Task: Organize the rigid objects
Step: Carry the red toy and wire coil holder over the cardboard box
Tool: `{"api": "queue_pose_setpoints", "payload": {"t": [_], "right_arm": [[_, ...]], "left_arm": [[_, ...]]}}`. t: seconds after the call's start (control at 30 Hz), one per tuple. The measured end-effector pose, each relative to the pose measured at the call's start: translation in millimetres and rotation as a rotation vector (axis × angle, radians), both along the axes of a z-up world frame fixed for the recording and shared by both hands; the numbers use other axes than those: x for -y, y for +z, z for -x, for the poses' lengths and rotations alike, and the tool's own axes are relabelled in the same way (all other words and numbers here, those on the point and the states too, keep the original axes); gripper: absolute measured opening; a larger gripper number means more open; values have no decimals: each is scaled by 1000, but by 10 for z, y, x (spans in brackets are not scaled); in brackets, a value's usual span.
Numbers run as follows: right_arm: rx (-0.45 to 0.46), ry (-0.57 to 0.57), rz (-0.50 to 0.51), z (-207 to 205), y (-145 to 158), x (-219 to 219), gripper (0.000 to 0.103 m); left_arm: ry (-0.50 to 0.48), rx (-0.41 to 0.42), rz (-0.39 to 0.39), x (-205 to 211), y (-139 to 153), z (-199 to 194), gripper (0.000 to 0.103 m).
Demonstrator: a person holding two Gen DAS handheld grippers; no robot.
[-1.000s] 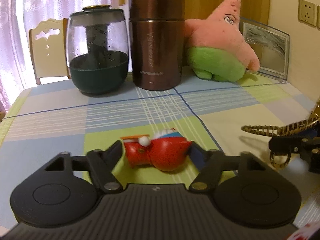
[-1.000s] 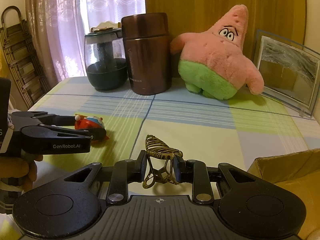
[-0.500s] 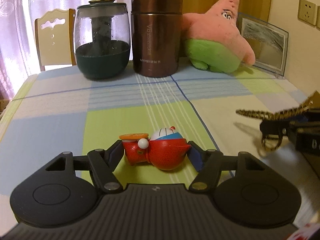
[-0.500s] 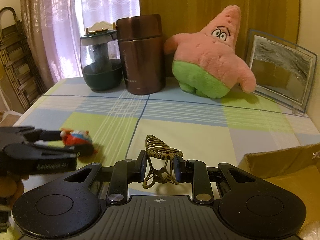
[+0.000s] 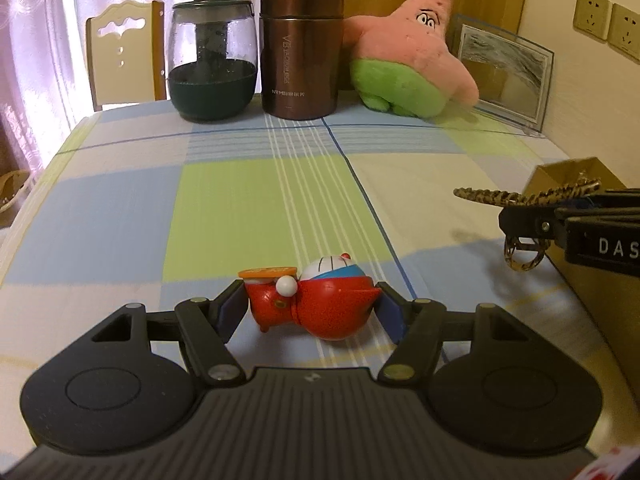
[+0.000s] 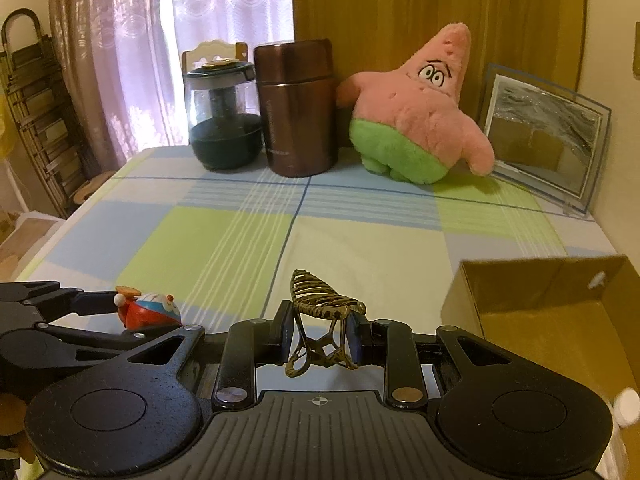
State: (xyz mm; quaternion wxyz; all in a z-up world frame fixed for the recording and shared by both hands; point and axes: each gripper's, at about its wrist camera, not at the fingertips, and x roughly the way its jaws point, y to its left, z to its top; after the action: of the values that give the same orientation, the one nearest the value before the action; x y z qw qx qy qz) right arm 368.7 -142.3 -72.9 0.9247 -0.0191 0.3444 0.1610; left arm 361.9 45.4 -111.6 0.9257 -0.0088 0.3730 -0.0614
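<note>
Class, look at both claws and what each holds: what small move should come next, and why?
Probably carry the right claw, shut on the hair clip, rightward over the open cardboard box and release. The box sits close beside it, while the left claw, holding the red toy, is farther off.

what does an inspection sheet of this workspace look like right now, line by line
surface: table under a checked cloth in blue, green and cream
job's things: red toy figure; leopard-print hair claw; open cardboard box at the table's right edge
clutter: glass jar, brown flask, pink star plush, picture frame, lined up at the back
grippers: left gripper jaws shut on the toy; right gripper jaws shut on the hair claw
cables: nothing seen
surroundings: curtains, chair, wall sockets
</note>
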Motion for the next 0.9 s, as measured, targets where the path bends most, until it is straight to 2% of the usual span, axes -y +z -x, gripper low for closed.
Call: {"api": "queue_pose_setpoints", "payload": {"t": [0.43, 0.6, 0.9], "right_arm": [[-3, -13, 2, 878, 216, 178, 24], [4, -29, 3, 1193, 337, 285, 24], [24, -45, 19, 1733, 572, 511, 24]], "left_arm": [[26, -42, 8, 211, 363, 829, 64], [38, -38, 28, 292, 510, 1125, 64], [30, -14, 18, 481, 767, 1568, 64]]}}
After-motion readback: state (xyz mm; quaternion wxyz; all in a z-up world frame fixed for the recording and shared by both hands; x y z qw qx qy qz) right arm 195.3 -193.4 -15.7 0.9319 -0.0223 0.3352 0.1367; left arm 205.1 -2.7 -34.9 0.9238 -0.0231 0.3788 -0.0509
